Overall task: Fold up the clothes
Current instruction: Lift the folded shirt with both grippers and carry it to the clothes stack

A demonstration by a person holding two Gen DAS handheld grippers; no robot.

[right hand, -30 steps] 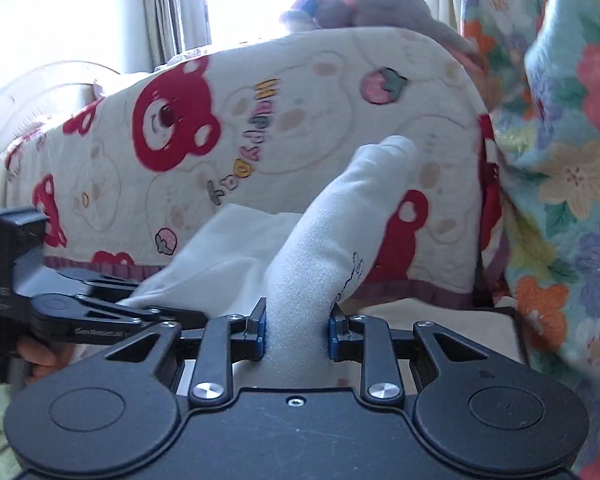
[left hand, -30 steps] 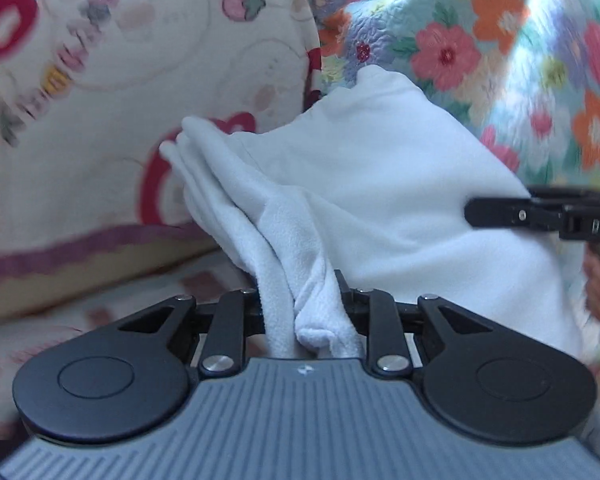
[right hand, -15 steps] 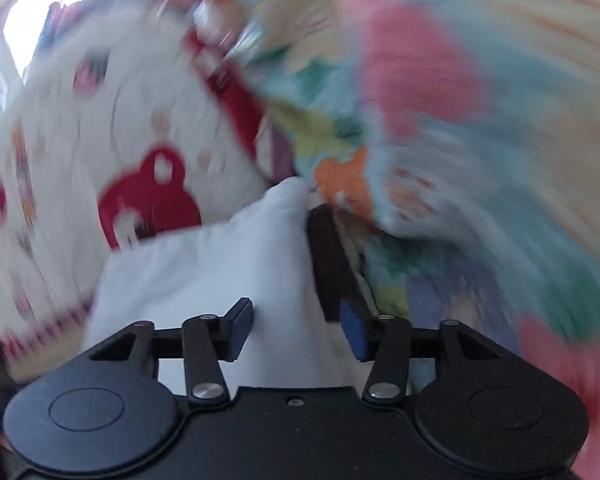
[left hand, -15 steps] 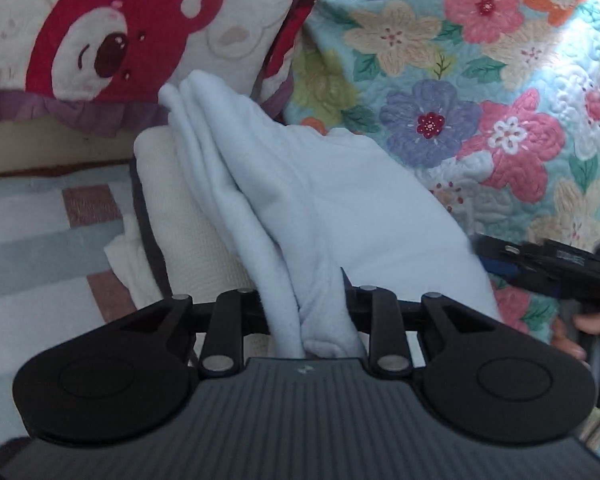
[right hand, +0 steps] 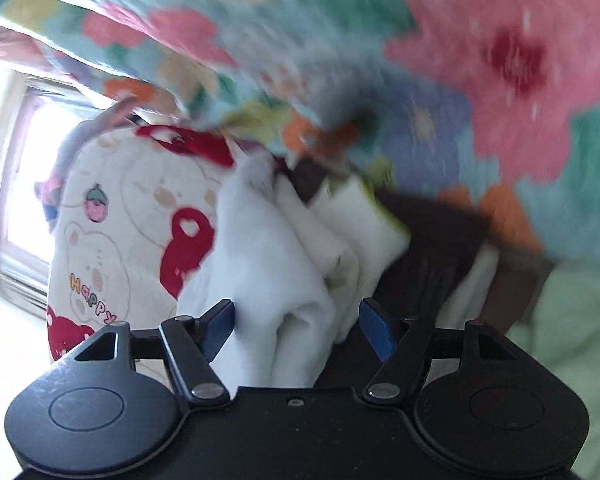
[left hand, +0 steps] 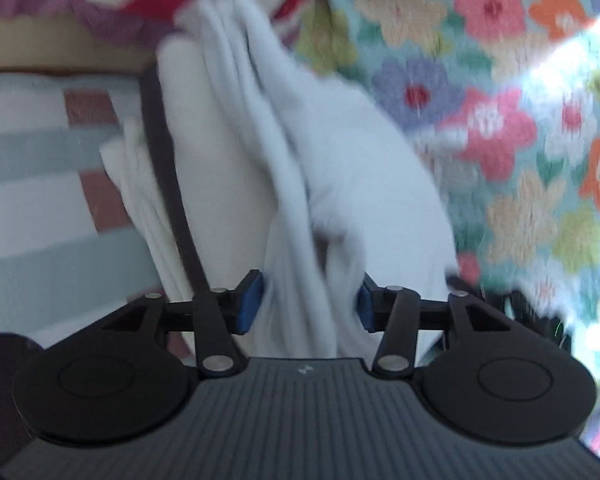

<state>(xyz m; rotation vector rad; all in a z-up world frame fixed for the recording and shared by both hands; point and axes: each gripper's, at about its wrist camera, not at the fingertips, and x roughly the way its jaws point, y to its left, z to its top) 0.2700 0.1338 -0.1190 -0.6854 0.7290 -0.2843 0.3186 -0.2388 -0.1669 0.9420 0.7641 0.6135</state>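
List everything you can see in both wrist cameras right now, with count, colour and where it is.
folded garment: one, white, lying between both grippers' open jaws
stacked clothes: a few layers, cream and dark brown, beside and under the white one
bear cushion: one, cream with red bears, behind the clothes
floral quilt: one, teal with pink and orange flowers, right of the clothes
striped sheet: one, white, green and red-brown, left of the pile
window: one, bright, far left
left gripper: black, blue pads, open
right gripper: black, blue pads, open
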